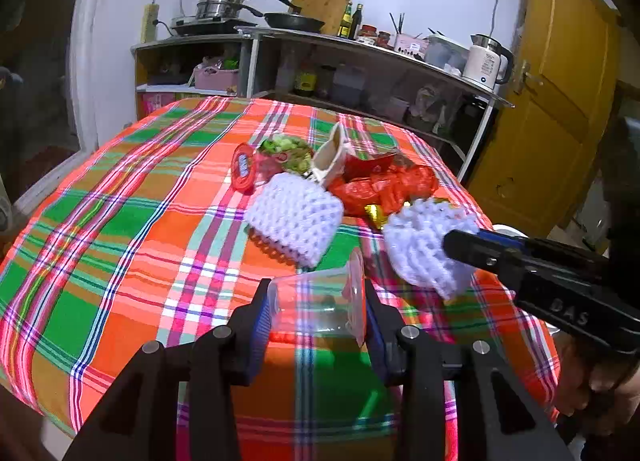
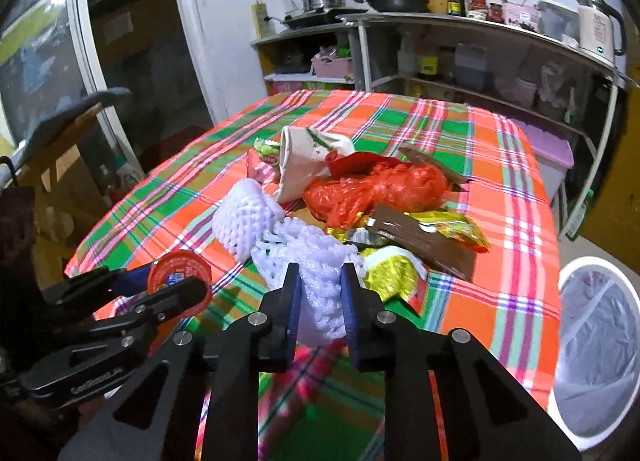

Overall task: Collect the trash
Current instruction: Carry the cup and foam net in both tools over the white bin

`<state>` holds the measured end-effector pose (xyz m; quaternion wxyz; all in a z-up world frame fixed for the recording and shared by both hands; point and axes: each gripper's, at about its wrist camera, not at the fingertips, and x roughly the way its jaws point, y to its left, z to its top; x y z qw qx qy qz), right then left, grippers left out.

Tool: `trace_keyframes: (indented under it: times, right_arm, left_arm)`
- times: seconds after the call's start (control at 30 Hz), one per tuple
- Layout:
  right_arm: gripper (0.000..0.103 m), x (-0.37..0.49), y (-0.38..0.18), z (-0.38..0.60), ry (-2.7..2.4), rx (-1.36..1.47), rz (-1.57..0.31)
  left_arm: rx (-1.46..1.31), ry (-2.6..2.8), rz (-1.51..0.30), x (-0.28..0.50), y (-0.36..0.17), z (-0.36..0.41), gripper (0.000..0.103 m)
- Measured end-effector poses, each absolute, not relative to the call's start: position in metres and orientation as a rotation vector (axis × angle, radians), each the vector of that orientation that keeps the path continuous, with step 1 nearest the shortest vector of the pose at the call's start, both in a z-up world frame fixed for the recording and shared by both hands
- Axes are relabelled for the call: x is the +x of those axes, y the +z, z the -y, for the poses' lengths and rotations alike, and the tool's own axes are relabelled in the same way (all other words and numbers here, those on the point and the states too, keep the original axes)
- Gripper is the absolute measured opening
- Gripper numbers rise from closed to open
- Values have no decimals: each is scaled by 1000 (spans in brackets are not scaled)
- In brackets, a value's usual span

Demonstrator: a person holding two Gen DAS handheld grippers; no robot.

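The worktop [image 1: 120, 221] in its checked cloth spread ahead of both grippers. A white bin [image 2: 596, 345] stood right of the right gripper [image 2: 320, 301], which clamped a white foam net [image 2: 320, 289]. The left gripper [image 1: 316, 305] pinched a clear plastic cup [image 1: 320, 301], other trash lying beyond.

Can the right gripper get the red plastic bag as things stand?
Probably not yet: the right gripper is shut on a white foam net, so its jaws are full. The red plastic bag lies uncovered further back in the pile.
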<state>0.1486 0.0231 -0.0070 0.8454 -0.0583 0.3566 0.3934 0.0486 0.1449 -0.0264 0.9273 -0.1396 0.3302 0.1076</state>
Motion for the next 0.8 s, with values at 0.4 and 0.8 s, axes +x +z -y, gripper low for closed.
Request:
trace_keyframes:
  times: [0.4,0.8]
  right_arm:
    - [20,140,18,76,687,0,-690]
    - [20,154,19,177,464,87,-659]
  left_arm:
    - [-205,98,-655,66,1,-80,42]
    - [-130,-98,-632,113,19,3,42]
